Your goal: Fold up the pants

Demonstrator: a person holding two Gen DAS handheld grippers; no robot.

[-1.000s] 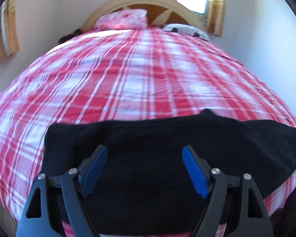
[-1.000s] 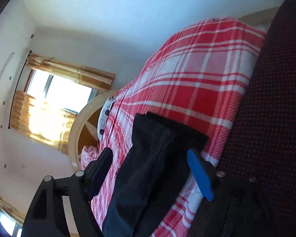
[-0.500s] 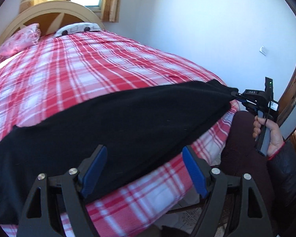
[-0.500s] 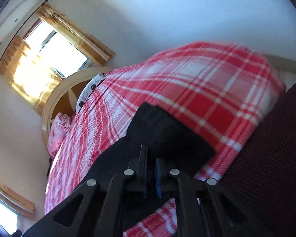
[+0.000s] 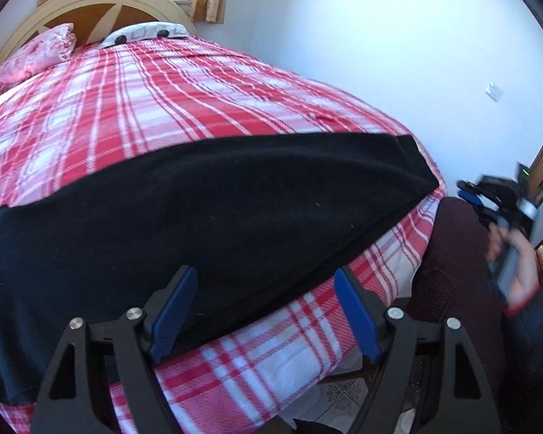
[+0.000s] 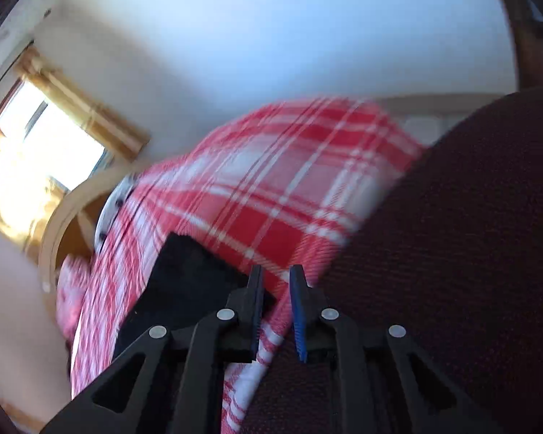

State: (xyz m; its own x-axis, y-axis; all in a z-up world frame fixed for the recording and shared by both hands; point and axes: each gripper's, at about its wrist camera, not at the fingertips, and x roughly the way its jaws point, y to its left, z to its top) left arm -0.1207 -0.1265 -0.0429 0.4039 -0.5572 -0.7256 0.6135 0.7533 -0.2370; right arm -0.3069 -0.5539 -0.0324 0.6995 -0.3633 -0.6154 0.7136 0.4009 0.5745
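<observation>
Black pants (image 5: 217, 209) lie as one long band across the red plaid bed (image 5: 163, 101), their right end near the bed's corner. My left gripper (image 5: 266, 311) hovers open over the near edge: its left finger is over the black cloth, its right finger over the plaid sheet, and nothing is gripped. My right gripper (image 5: 470, 191), held in a hand (image 5: 517, 264), is blurred and off to the right, apart from the pants. In the right wrist view its jaws (image 6: 276, 307) are opening to a narrow gap with nothing between them; the pants' end (image 6: 188, 282) lies just left of them.
A wooden headboard (image 5: 101, 3), a pink pillow (image 5: 36, 54) and a curtained window are at the bed's far end. A white wall runs along the far side. The person's dark maroon clothing (image 6: 452, 253) fills the space right of the bed's corner.
The right gripper, shut on the pants' end half a second ago, has let go and drawn back to the right. The left gripper swung toward the pants' right end, then held still.
</observation>
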